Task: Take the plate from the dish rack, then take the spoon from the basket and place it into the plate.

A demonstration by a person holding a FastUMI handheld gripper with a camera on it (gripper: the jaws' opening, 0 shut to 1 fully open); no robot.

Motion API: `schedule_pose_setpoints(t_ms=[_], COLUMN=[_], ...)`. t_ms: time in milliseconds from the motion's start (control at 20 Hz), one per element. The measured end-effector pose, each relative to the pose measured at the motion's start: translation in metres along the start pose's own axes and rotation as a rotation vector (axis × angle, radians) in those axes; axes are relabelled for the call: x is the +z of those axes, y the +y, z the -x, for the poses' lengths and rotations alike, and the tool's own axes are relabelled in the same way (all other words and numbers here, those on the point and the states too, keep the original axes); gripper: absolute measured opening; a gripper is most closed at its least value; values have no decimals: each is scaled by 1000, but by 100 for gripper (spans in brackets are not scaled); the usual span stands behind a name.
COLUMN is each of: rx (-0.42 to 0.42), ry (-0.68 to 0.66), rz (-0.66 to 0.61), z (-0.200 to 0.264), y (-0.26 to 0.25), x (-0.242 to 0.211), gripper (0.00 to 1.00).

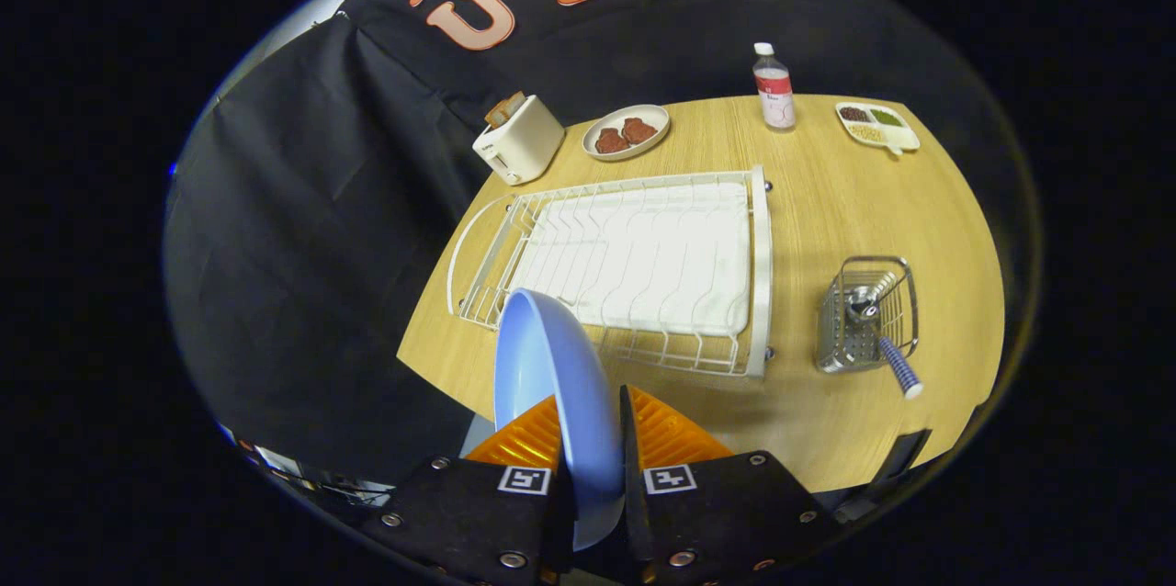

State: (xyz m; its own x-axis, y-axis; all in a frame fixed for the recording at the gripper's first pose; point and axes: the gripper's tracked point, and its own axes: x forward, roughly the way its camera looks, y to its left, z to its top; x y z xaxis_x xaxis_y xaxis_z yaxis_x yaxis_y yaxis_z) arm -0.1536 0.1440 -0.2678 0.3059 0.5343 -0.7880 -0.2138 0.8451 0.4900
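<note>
Right now my gripper [595, 425] is clamped on the blue plate [551, 384], with both orange fingers [528, 439] pressing its rim from either side. The plate stands on edge between them, rising up ahead of the fingertips, its upper edge overlapping the near corner of the white dish rack [634, 264]. The rack itself lies just beyond the fingers on the wooden table [827, 200], its wire slots bare over a white drip tray.

Off to the right of the rack, well apart from my fingers, sits the metal basket [859, 320]. The spoon [887, 352] stands in it, its blue-and-white striped handle leaning out over the near rim toward me.

Farther back, beyond the rack, I see a white toaster [519, 140] with a slice poking out, an oval dish [627, 132] holding two brown pieces, a clear bottle [774, 88] with a white cap, and a small divided tray [877, 127] with three fillings.

As for writing, the bottle carries a red-and-white label, but it is too small for me to read. Each finger mount bears a square black-and-white marker, not text.
</note>
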Motion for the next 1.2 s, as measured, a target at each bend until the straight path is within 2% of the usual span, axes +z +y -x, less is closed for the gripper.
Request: schedule_pose_setpoints(t_ms=[150,400,550,950,1100,1200], rx=[18,-1,-26,-57,-44,-65], ry=[16,-7,37,11,8,12], rz=[-41,-117,-185,-274,-360,-409], z=[-10,-30,-40,-64,-73,-83], y=[-12,-38,-52,-76,-81,-88], x=[-22,-46,-70,-84,-86,-91], gripper=[22,22,23,23,24,27])
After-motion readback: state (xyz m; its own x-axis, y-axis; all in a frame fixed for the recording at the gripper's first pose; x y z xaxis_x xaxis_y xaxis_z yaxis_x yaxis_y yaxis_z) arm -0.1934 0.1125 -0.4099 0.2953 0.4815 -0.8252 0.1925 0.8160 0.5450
